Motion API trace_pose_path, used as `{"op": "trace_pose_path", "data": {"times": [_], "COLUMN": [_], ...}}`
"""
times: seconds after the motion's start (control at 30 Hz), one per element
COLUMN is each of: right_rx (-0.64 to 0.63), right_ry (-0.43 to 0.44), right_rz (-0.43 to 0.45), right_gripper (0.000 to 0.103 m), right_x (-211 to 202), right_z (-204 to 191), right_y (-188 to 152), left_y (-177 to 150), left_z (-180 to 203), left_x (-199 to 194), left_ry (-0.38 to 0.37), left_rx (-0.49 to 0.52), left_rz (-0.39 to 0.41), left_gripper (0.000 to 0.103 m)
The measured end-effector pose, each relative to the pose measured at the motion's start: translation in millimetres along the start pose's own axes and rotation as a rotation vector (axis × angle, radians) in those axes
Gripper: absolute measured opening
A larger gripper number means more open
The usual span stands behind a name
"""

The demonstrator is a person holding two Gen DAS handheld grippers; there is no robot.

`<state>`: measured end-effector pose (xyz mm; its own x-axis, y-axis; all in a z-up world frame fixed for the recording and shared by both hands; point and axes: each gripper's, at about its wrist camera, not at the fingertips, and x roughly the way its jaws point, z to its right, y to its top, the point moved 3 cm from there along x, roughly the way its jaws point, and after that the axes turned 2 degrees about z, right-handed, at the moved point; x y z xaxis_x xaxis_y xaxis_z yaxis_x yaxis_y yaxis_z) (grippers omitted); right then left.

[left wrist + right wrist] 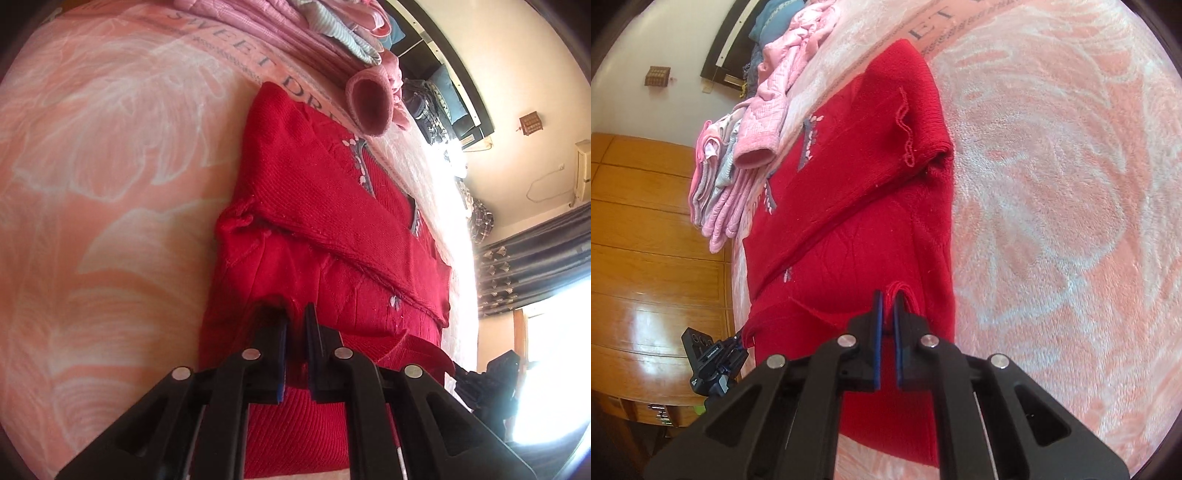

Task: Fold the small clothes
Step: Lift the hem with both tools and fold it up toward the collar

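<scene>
A small red knit sweater (314,206) lies on a pink flowered blanket (110,184), its sleeves folded across the body. My left gripper (295,310) is shut on the sweater's near hem, lifting that edge off the bed. In the right wrist view the same red sweater (871,177) stretches away from me, and my right gripper (887,299) is shut on a pinch of the hem at the other corner. The other gripper (713,362) shows at the lower left, holding the red fabric's far corner.
A pile of pink and striped clothes (332,44) sits at the far edge of the bed, also visible as the pink clothes pile (746,140). A wooden cabinet (646,240) stands beside the bed. Dark curtains (535,258) hang by a bright window.
</scene>
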<state>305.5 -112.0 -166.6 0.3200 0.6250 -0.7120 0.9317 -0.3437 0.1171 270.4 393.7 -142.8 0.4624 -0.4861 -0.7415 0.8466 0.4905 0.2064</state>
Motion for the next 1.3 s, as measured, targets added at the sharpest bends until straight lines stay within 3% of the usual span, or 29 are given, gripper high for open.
{"op": "trace_pose_path", "data": {"times": [0.13,0.17,0.2,0.33,0.43,0.83,1.07,1.17,1.3], "right_rx": [-0.003,-0.003,0.003,-0.027,-0.058,-0.165,-0.187,-0.194,-0.184], "right_ry": [0.033,0.034,0.040,0.035,0.033,0.018,0.015,0.009,0.005], "right_rz": [-0.008,-0.007,-0.004,0.046,0.074,0.036,0.026,0.022,0.017], "right_gripper": [0.007,0.011,0.021,0.025,0.025,0.025,0.025,0.025,0.025], "right_x": [3.1,2.0,0.0,-15.6,-25.1,-8.9,-7.7,-9.4,-7.1], "right_z": [4.0,3.8,3.5,-3.4,-10.9,-35.2,-30.8,-25.5,-19.9], "right_y": [5.3,6.1,7.1,12.1,15.3,7.4,8.3,9.2,9.3], "left_y": [11.1,13.6,16.6,31.7,37.2,21.7,23.0,26.7,29.9], "left_z": [-7.4,-7.8,-8.3,-18.0,-13.5,41.6,32.6,38.7,39.8], "left_x": [-10.3,-15.6,-23.2,-52.8,-59.3,7.4,18.9,5.7,4.5], "left_ry": [-0.107,-0.137,-0.153,-0.159,-0.125,0.082,0.155,0.115,0.130], "left_rx": [-0.034,-0.032,-0.025,-0.015,0.041,0.415,0.448,0.461,0.491], "left_rz": [-0.027,-0.037,-0.033,0.040,0.074,-0.021,-0.027,0.013,0.017], "left_gripper": [0.010,0.012,0.012,0.016,0.016,0.019,0.021,0.023,0.032]}}
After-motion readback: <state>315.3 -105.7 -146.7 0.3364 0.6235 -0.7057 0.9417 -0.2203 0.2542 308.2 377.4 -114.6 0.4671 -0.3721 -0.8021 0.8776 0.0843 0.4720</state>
